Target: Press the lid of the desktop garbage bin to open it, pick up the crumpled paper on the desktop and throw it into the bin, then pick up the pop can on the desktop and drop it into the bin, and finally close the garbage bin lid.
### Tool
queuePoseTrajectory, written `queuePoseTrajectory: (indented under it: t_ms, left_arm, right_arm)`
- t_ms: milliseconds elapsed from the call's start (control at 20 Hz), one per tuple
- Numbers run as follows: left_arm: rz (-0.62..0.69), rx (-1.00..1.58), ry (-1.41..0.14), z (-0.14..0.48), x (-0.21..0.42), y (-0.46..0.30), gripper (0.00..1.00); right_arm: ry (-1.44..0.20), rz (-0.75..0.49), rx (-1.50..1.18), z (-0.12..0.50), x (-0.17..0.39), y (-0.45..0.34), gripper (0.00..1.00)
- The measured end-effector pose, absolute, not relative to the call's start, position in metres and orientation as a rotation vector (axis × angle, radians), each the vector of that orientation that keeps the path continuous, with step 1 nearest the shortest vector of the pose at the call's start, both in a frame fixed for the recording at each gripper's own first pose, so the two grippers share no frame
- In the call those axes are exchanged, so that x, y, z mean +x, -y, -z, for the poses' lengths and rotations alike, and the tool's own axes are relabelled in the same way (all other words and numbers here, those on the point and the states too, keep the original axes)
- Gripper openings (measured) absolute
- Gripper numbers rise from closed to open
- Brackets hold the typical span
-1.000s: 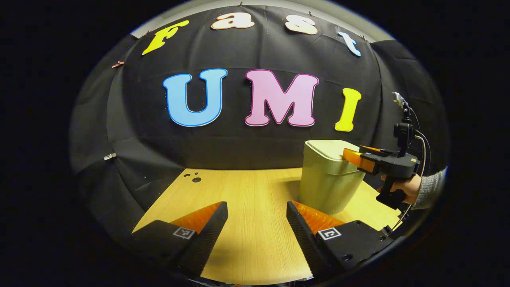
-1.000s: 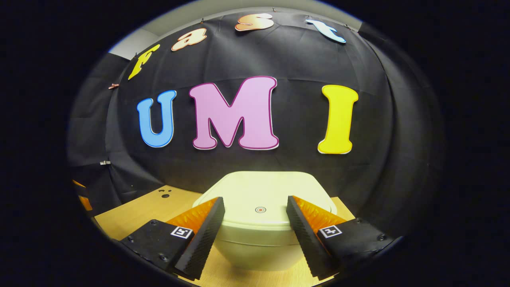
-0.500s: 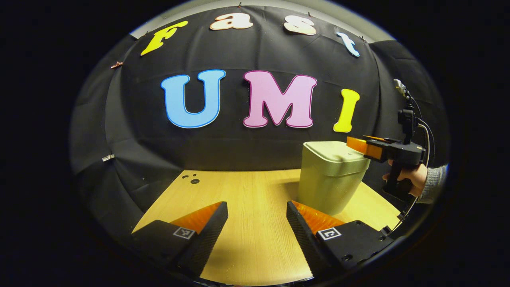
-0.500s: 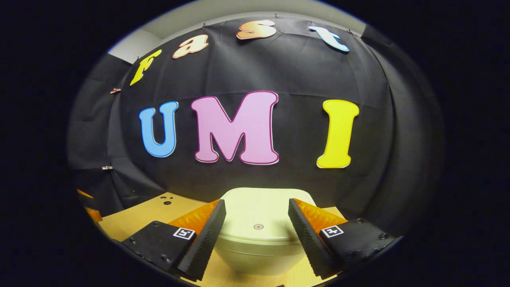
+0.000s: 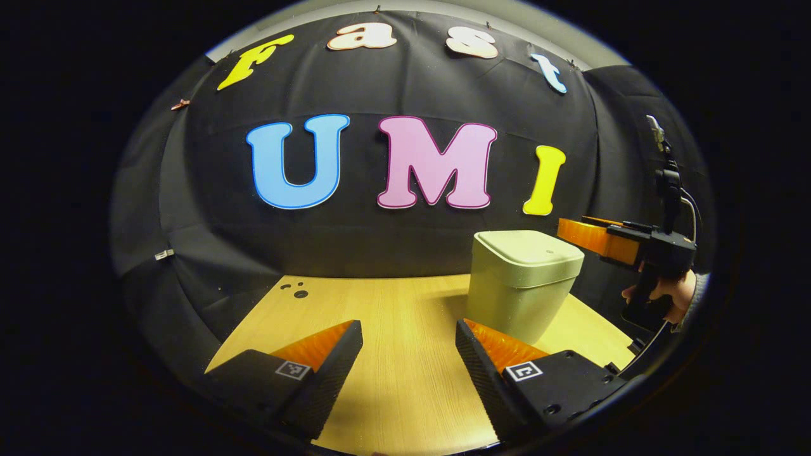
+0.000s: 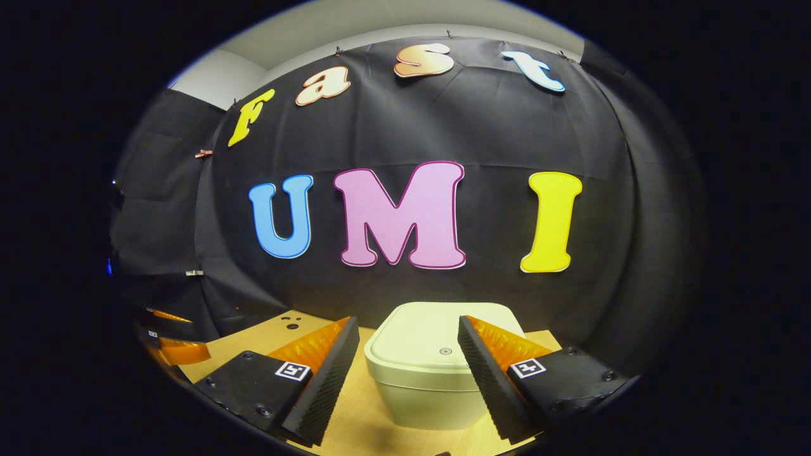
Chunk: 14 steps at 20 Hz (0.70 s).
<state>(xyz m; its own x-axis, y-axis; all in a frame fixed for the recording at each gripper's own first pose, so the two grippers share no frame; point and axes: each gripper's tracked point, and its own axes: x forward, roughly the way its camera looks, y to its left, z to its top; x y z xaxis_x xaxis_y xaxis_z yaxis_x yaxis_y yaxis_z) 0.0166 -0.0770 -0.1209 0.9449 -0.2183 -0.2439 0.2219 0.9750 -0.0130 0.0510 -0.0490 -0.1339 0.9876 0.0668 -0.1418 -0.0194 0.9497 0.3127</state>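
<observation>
A pale green desktop bin (image 5: pixel 523 282) stands on the wooden table, its lid (image 5: pixel 531 245) down flat. In the right gripper view the bin (image 6: pixel 437 373) sits just ahead and below, its lid (image 6: pixel 431 345) showing between the open fingers of my right gripper (image 6: pixel 405 373), which hangs above and apart from it. That gripper (image 5: pixel 586 231) appears in the left gripper view at the right, held by a hand (image 5: pixel 665 294), clear of the bin. My left gripper (image 5: pixel 408 367) stands open low over the table with nothing between its fingers.
The wooden table (image 5: pixel 393 316) runs back to the black cloth wall. A few small dark holes (image 5: pixel 296 290) mark its far left part. The left gripper's fingers (image 6: pixel 174 345) show at the left edge of the right gripper view.
My right gripper has lifted off the bin lid and drawn back to the right. The lid stays shut. The left gripper has hardly moved.
</observation>
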Motion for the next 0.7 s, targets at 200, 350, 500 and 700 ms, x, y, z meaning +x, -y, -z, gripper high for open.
queuePoseTrajectory:
  t_ms: [200, 350, 500, 700]
  left_arm:
    - [0.244, 0.02, -0.236, 0.118, 0.024, 0.085, 0.96]
    - [0.256, 0.021, -0.224, 0.113, 0.029, 0.09, 0.96]
    - [0.266, 0.021, -0.207, 0.107, 0.033, 0.095, 0.96]
    - [0.281, 0.029, -0.191, 0.103, 0.037, 0.102, 0.96]
  right_arm:
    - [-0.138, -0.046, 0.306, 0.126, 0.037, 0.047, 0.98]
    - [-0.139, -0.04, 0.305, 0.123, 0.028, 0.047, 0.98]
    - [-0.159, -0.035, 0.305, 0.128, 0.02, 0.044, 0.98]
    - [-0.179, -0.042, 0.305, 0.132, 0.009, 0.036, 0.98]
